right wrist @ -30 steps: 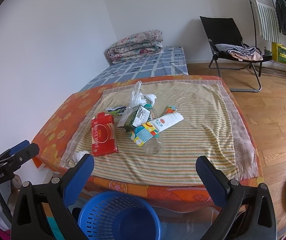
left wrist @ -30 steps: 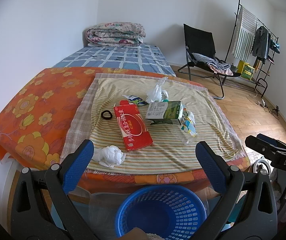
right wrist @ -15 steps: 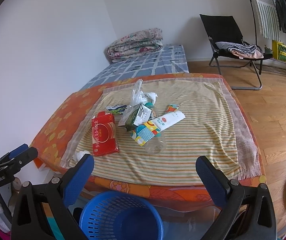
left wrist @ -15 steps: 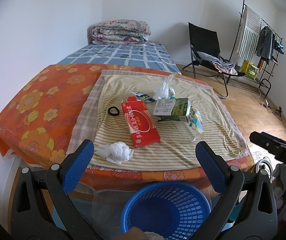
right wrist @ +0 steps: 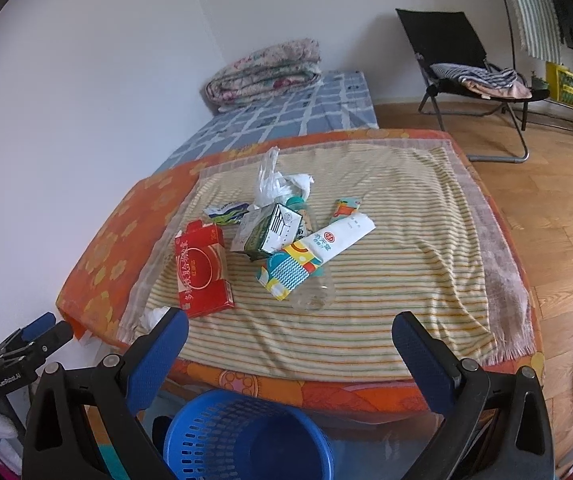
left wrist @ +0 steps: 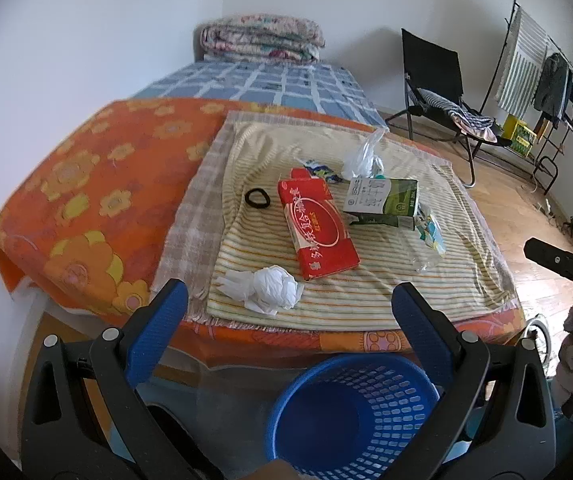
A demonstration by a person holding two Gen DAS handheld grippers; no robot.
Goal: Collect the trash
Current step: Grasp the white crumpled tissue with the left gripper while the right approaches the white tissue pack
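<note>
jaws of both grippers spread, hovering above blue basket (left wrist: 352, 412) off bed edge (left wrist: 326, 334).

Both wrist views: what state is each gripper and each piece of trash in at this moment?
left gripper: open, empty
right gripper: open, empty
blue basket: upright on floor, looks empty
red box: lying flat
green carton: on its side
crumpled tissue: balled, near the bed's edge
clear bottle: lying down

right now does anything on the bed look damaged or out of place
The red box has a torn-open flap at its far end, and a black hair tie lies beside it, an odd item among the wrappers. Nothing looks spilled.
</note>
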